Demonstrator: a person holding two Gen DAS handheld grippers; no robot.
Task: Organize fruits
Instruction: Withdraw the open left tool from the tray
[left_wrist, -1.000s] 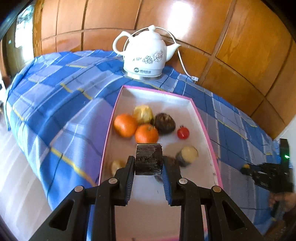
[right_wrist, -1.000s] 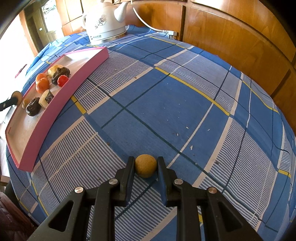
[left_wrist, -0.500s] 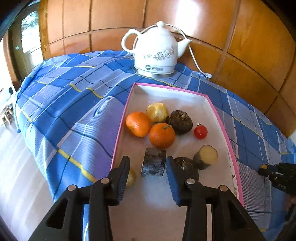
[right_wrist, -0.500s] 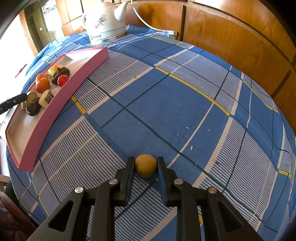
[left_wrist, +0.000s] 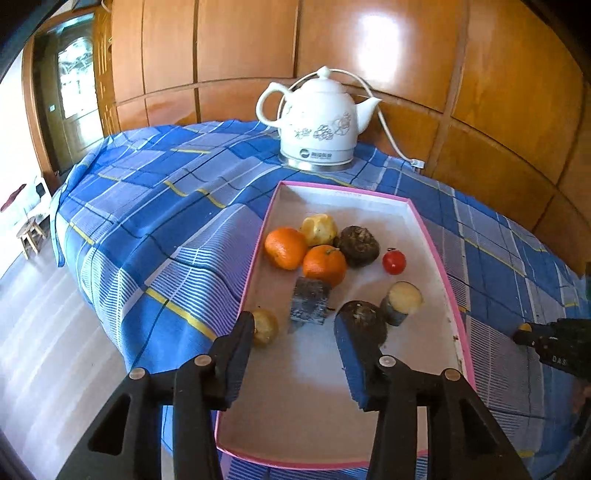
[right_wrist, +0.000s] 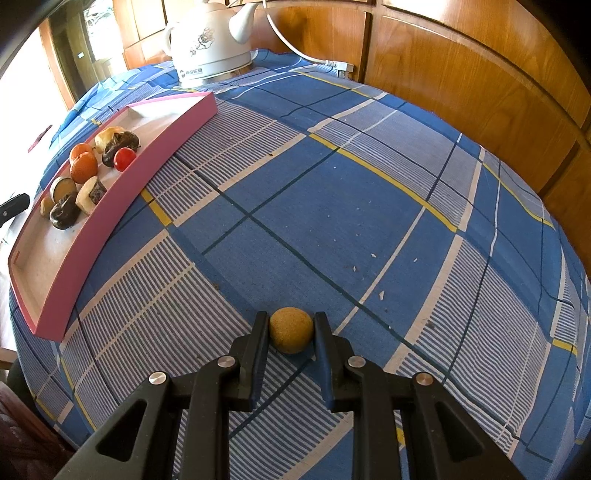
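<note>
Left jaws opening over the tray, right jaws clamped on a small fruit

Your left gripper (left_wrist: 293, 350) is spreading with nothing between its pads; the dark cylindrical piece (left_wrist: 309, 301) lies in the pink tray (left_wrist: 448, 291) against an orange (left_wrist: 324, 265). Your right gripper (right_wrist: 291, 338) pinches the small tan round fruit (right_wrist: 291, 334) on the blue checked cloth (right_wrist: 332, 192), well apart from the tray. Round and narrowly held, it may slip and roll away during the carry.

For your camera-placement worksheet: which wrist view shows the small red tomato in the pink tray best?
The left wrist view: the red tomato lies near centre, unobstructed. The right wrist view shows it small at the left edge, beside the tray wall.
</note>
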